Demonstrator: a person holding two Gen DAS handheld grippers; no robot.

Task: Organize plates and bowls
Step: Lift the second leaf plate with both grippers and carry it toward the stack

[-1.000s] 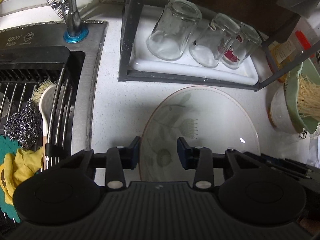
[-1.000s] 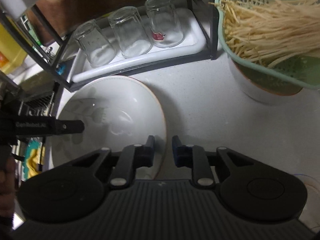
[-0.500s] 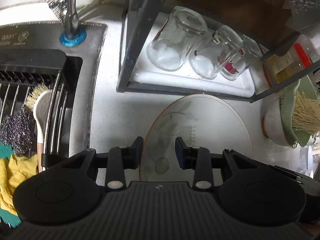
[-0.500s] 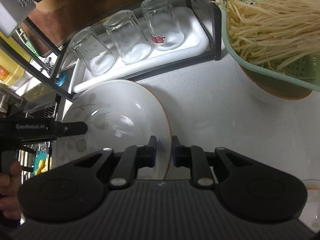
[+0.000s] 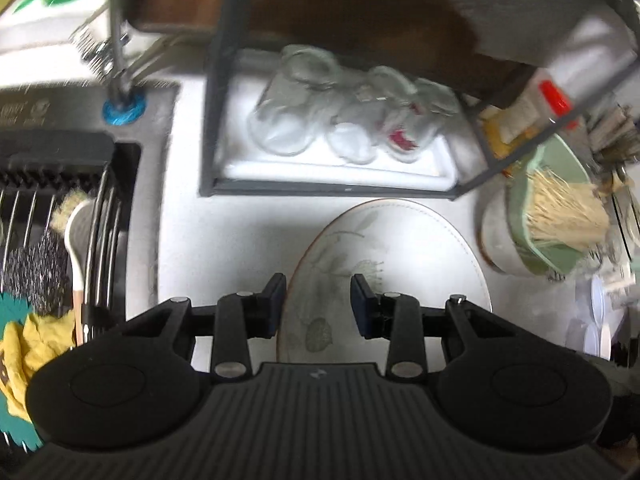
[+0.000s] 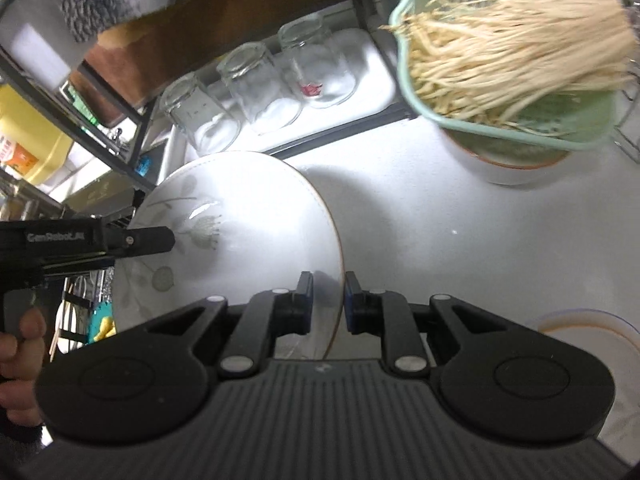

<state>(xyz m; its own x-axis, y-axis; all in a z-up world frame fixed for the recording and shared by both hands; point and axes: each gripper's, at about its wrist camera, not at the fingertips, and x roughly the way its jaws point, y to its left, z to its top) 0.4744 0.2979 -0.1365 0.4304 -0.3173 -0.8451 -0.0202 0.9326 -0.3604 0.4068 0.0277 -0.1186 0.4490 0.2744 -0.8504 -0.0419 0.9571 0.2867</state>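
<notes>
White speckled countertop (image 6: 460,216) runs under both cameras, between a sink on the left and a dark metal rack behind.

Nearest in the right wrist view, the right gripper (image 6: 325,302) is clenched on the right rim of the plate (image 6: 240,216): its two pads press the thin gold-lined edge from both sides. In the left wrist view, the left gripper (image 5: 319,306) has the plate's left rim between its pads, with the left pad at the edge and the right pad over the inner face; I cannot tell if they really press.

Compared with a second ago, both cameras now see more of the counter and the rack, and the picture is blurred, so both hands have gone up. My judgement is that the plate is now lifted off the counter, carried by two sides, and the next step is to bring it to its storing place.

Farther away, a green strainer (image 6: 520,120) with pale noodles sits in a white bowl (image 6: 508,168) on the right. Behind the plate, three upturned glasses (image 6: 260,92) stand on a white tray (image 5: 400,168) inside the rack (image 5: 212,120).
</notes>
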